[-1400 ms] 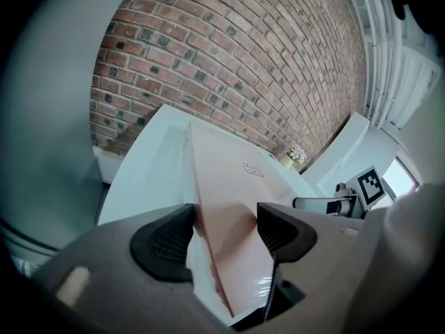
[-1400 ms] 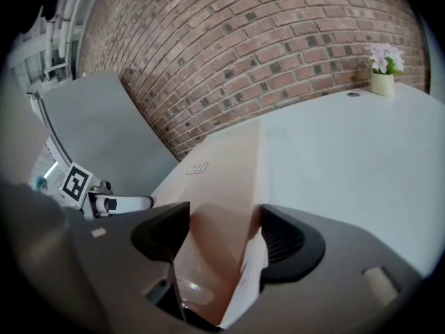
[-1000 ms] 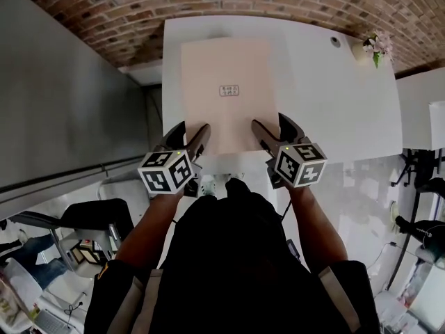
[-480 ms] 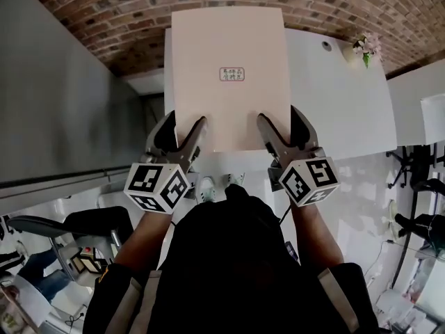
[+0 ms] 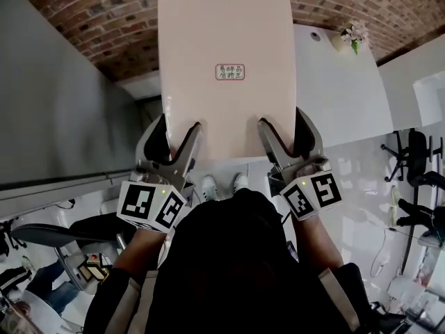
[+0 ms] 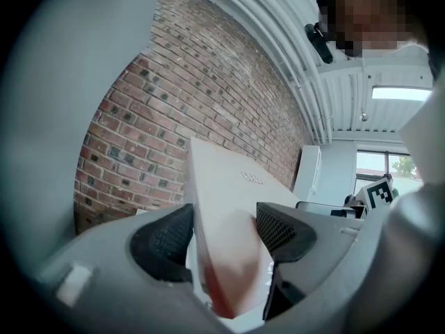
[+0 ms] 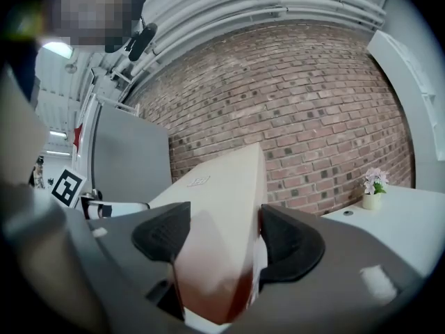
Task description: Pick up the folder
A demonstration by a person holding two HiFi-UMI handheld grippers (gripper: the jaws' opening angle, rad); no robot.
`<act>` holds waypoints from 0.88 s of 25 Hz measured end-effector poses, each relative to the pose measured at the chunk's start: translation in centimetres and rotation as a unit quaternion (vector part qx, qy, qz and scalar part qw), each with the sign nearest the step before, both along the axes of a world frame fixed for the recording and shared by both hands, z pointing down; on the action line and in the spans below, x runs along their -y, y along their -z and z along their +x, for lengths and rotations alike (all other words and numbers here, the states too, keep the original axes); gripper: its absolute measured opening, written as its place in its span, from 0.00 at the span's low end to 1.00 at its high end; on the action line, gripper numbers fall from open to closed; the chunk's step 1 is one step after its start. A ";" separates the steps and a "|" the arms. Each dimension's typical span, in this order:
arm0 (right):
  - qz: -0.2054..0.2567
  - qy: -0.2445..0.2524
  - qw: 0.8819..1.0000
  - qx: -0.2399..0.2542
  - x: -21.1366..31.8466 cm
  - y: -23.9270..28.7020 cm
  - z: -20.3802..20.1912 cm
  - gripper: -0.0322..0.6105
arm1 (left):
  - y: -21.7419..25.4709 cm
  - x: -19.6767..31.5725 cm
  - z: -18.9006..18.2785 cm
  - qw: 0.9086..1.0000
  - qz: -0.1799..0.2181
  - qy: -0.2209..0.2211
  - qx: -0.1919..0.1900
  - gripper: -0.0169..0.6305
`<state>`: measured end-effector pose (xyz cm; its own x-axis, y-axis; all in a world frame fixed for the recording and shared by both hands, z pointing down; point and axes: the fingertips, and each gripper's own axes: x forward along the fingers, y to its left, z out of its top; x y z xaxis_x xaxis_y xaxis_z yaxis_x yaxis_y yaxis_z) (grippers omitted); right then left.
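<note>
The pale pink flat rectangular folder (image 5: 226, 47) filled the upper middle of the frame, held above the white worktop (image 5: 341, 96); left claw (image 5: 179, 127) and right claw (image 5: 281, 122) each clamped its lower edge.

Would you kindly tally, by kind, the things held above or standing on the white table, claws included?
folder: 1, clamped at its near edge by both claws
claws: 2, the left claw and the right claw
pot of flowers: 1
Total: 4
</note>
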<state>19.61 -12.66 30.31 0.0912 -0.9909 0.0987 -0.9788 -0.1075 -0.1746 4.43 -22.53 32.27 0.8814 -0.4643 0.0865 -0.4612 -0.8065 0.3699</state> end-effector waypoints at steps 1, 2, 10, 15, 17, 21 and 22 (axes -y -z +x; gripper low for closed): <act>0.003 -0.002 1.000 0.003 -0.5 0.1 -0.2 0.53 | 0.3 -0.4 -0.2 1.000 0.005 0.000 0.000 0.46; 0.007 -0.003 1.000 0.005 -1.0 0.2 -0.3 0.53 | 0.5 -0.9 -0.3 1.000 0.010 -0.001 0.000 0.46; 0.022 0.003 1.000 0.004 -4.5 1.6 -0.7 0.53 | 2.2 -4.5 -0.9 1.000 0.030 0.010 -0.001 0.47; 0.031 0.018 0.999 0.006 -7.1 2.3 -0.4 0.53 | 3.1 -7.6 -0.9 0.999 0.038 0.031 -0.001 0.47; 0.036 0.026 0.999 0.007 -8.1 2.6 -0.1 0.53 | 3.5 -8.9 -0.8 0.998 0.043 0.040 0.000 0.47; 0.047 0.037 0.998 0.015 -10.1 3.4 0.4 0.53 | 4.6 -11.2 -0.5 0.997 0.056 0.056 0.001 0.47; 0.049 0.041 0.998 0.015 -10.5 3.5 0.5 0.53 | 4.8 -11.7 -0.5 0.997 0.058 0.060 0.002 0.47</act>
<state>20.15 -2.18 26.79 0.0078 -1.0000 0.0030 -0.9776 -0.0082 -0.2102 3.98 -10.84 27.46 0.8186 -0.5735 0.0300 -0.5583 -0.7826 0.2754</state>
